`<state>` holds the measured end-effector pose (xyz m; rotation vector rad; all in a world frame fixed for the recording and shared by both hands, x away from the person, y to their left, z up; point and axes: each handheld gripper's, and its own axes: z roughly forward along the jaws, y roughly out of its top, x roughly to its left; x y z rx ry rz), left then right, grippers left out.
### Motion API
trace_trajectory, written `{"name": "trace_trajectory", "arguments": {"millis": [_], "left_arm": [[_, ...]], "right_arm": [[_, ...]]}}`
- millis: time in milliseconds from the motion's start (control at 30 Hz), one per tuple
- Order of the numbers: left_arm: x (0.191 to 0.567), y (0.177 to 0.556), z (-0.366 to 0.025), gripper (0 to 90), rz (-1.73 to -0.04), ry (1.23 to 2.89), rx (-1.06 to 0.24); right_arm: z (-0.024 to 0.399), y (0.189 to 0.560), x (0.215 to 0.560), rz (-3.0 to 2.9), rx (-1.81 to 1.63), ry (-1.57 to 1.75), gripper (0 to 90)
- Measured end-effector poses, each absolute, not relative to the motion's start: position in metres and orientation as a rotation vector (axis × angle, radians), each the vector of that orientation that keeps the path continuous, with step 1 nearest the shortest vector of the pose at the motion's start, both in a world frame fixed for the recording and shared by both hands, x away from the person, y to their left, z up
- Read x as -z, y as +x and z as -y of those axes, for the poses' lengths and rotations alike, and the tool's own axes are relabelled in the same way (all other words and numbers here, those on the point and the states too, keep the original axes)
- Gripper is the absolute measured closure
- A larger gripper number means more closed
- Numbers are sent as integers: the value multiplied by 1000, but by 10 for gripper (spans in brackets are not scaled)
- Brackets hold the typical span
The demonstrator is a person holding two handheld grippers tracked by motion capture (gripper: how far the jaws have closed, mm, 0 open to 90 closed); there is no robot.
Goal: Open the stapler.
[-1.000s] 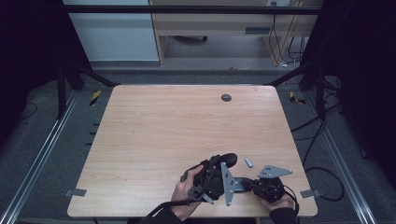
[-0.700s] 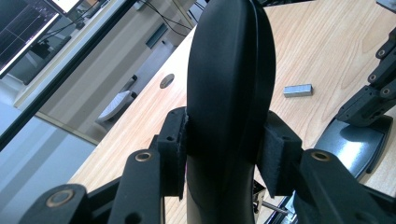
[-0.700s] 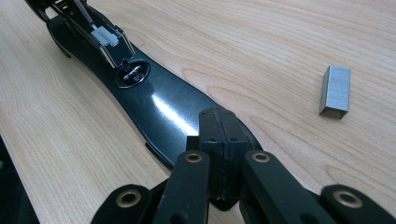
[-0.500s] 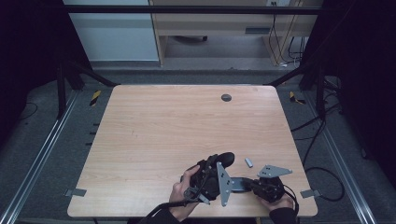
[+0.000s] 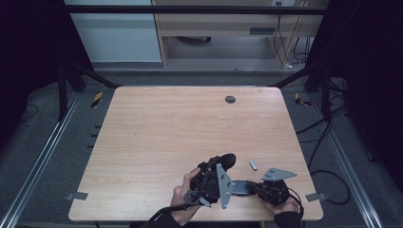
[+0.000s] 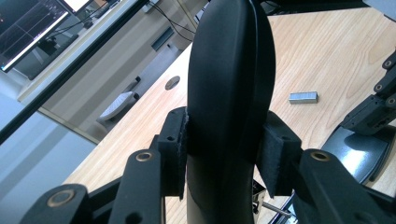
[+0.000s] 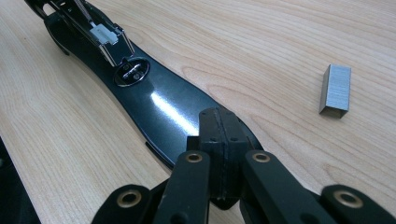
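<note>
One black stapler lay opened out near the front edge of the wooden table (image 5: 157,128), and one small block of staples (image 5: 253,165) sat just beside it on the bare wood; a single round grommet (image 5: 230,99) marked the far side of the tabletop. The stapler was in two hinged parts: a glossy black base (image 7: 163,107), flat on the table, with a metal anvil plate (image 7: 132,71) set into it, and a rounded matte black top arm (image 6: 231,84) swung up away from it. Two grippers worked on it, one in each hand. The left gripper (image 6: 224,158), tilted up and away from the person, had its padded jaws clamped on either side of the top arm, the foam pads pressed to the plastic. The right gripper (image 7: 219,135) lay low and nearly level with the table, its jaws closed together with their tips resting on the near end of the base. Both hands sat close together at the table's near edge.
</note>
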<state>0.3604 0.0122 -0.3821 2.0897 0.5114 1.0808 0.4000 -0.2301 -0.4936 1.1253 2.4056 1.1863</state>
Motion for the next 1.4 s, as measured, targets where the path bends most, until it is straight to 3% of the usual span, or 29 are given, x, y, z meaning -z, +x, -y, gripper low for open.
{"name": "trace_trajectory", "arguments": {"millis": [1400], "left_arm": [[371, 358, -54, 585, -625, 1976, -1014]], "right_arm": [[229, 399, 494, -2412, -1189, 1109, 900]]}}
